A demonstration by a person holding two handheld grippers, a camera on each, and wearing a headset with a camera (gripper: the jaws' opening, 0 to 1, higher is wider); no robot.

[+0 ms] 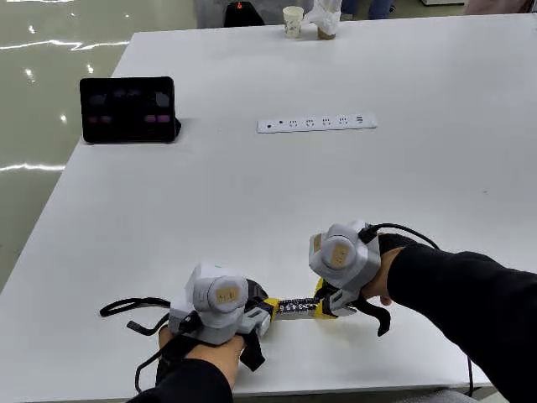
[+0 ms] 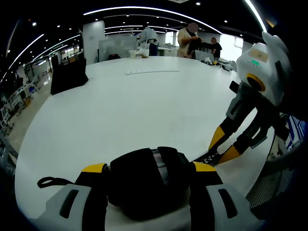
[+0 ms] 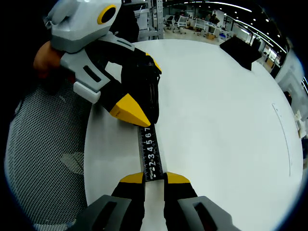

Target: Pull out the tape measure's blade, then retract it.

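Note:
The black tape measure case [image 2: 147, 180] sits clamped between the yellow-tipped fingers of my left gripper [image 1: 267, 306] near the table's front edge; its black wrist strap [image 1: 130, 308] trails to the left. A short length of blade [image 3: 149, 151] with white numerals runs from the case [image 3: 142, 82] to my right gripper [image 3: 154, 178], which is shut on the blade's end. In the head view the blade [image 1: 295, 307] spans the small gap between the left gripper and the right gripper [image 1: 320, 309]. The other gripper's yellow fingertips [image 2: 216, 137] pinch the blade tip in the left gripper view.
A white power strip [image 1: 316, 122] lies mid-table. A dark tablet [image 1: 127, 109] stands at the left edge. A paper cup [image 1: 293, 21] and a wrapped item [image 1: 325, 21] sit at the far edge. A mesh chair [image 3: 43, 144] is beside the table. People stand in the background.

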